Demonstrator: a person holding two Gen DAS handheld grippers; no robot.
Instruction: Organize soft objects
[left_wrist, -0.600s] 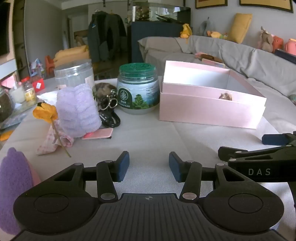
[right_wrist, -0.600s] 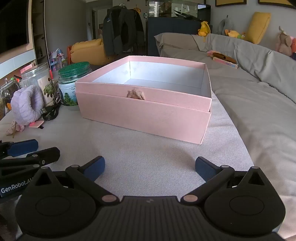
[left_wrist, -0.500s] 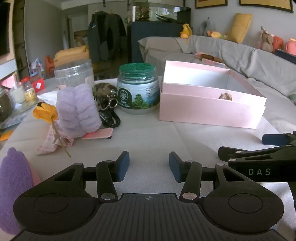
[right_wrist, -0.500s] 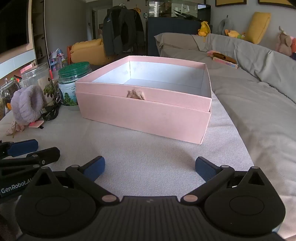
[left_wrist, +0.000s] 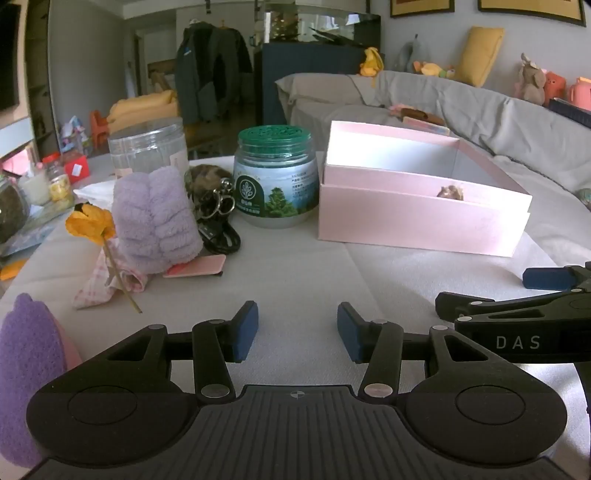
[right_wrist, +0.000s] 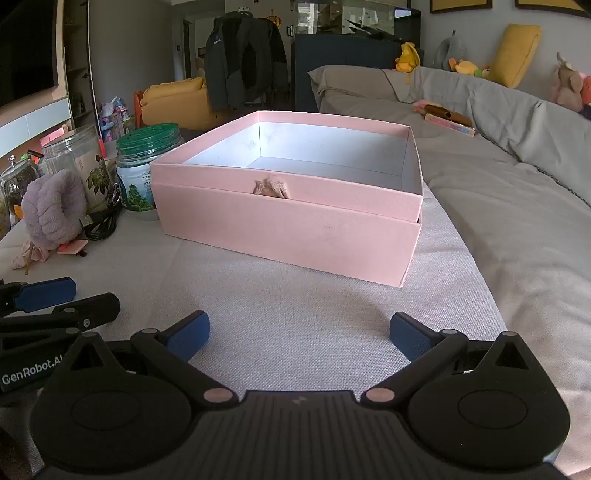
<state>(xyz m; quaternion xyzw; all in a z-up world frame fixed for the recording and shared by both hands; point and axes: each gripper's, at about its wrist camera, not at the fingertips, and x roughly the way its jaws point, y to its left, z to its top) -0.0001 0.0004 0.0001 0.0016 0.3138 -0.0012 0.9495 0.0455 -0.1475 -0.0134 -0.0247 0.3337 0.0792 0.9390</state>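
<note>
purple scrunchie (left_wrist: 155, 218) upright on edge

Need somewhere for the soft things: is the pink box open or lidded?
Open: the pink box has no lid on, its white inside showing.

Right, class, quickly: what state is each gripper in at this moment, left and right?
Left gripper: open, nothing between its fingers, above the bare tablecloth.
Right gripper: open wide, holding nothing, facing the pink box.
</note>
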